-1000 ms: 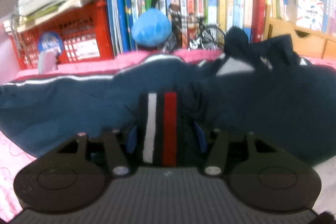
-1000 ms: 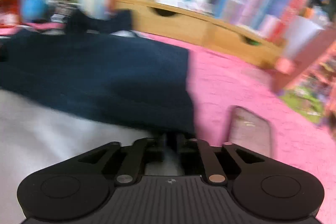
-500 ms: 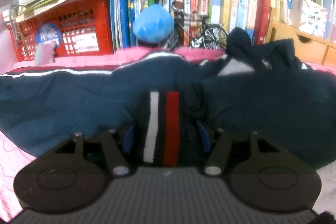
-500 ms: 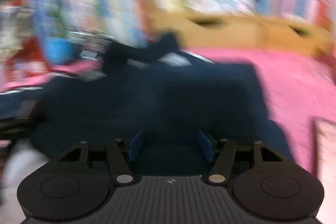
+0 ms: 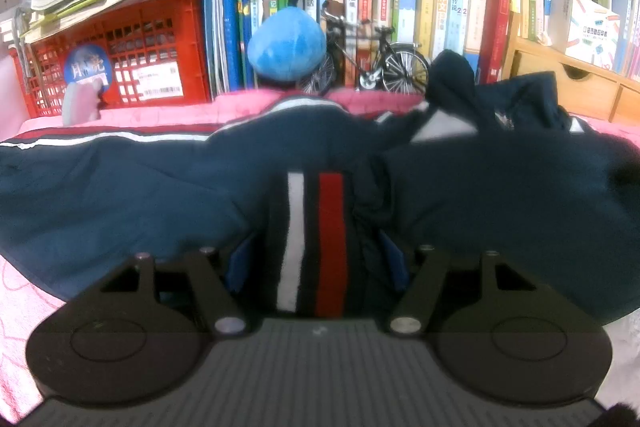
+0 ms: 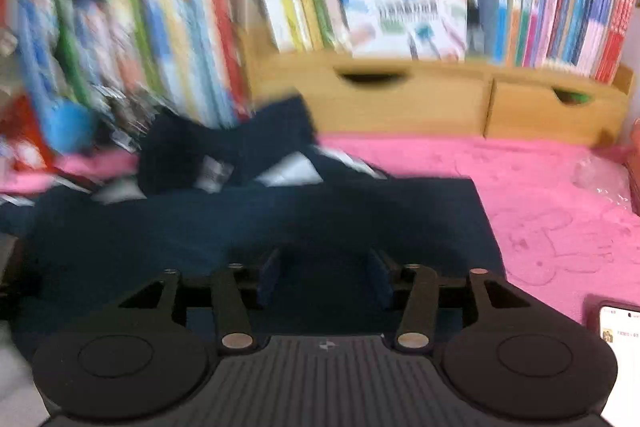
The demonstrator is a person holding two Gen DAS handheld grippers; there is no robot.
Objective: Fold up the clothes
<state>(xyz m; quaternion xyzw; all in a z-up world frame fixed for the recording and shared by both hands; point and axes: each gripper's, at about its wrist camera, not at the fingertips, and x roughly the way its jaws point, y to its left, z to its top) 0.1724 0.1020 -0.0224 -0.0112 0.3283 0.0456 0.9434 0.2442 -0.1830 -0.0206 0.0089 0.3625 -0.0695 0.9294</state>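
Now my left gripper (image 5: pixel 316 263), jaws opening, straddles the navy jacket's red-and-white striped band (image 5: pixel 316 239), which runs lengthwise away; my right gripper (image 6: pixel 326 281), also opening, hovers over plain navy cloth.

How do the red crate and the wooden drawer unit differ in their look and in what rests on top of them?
The red crate is plastic with an open lattice wall and a white label; the wooden drawer unit has solid, pale wood fronts with cut-out handles. The red crate carries flat, untidy stacks of paper; the wooden drawer unit carries books standing upright. Both stand at the back of the pink cover, behind the navy garment.
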